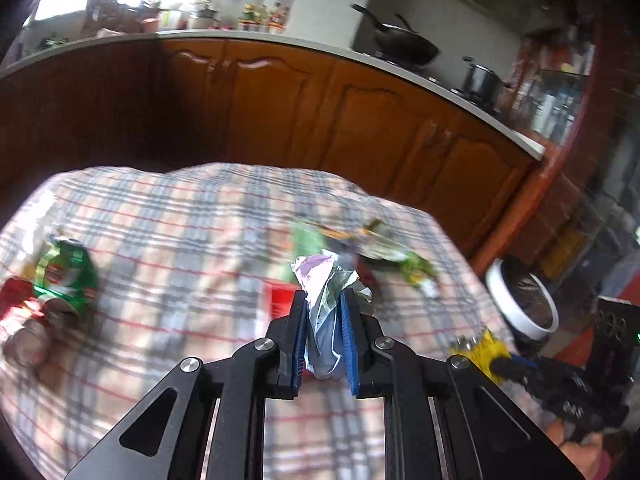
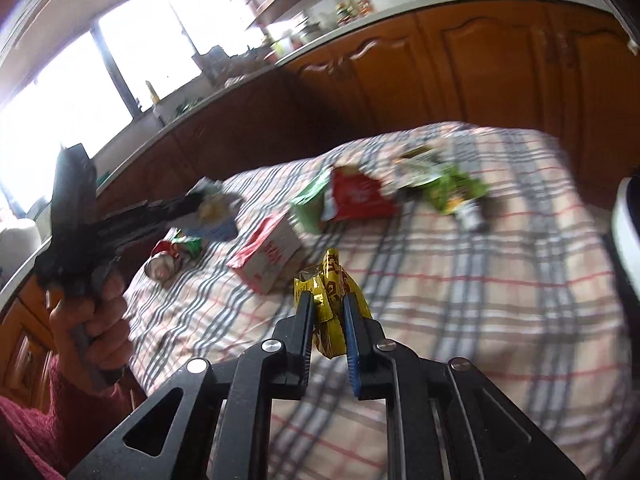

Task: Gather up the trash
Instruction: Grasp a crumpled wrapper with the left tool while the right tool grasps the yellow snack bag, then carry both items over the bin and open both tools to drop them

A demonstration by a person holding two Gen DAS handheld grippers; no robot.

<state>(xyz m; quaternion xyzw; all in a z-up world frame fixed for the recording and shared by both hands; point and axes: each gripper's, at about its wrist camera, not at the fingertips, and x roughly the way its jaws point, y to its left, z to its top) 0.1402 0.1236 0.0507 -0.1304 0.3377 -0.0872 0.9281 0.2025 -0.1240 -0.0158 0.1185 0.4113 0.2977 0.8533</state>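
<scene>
Crumpled wrapper (image 1: 326,320) and yellow packet (image 2: 334,308) pinched between fingers

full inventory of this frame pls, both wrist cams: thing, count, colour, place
crumpled paper: 1, white-purple, in left gripper
yellow wrapper: 1, yellow, in right gripper
crushed can: 1, green-red, table's left edge
carton: 1, white-red, mid table
red packet: 1, red, far side of table
green packets: several, green, far right, blurred
tablecloth: 1, plaid, covers table
bin: 1, white rim, right of table
wok: 1, black, on stove
pot: 1, steel, beside wok
cabinets: row, brown, behind table
left gripper: shut on paper
right gripper: shut on wrapper
hand: 1, holds left gripper
</scene>
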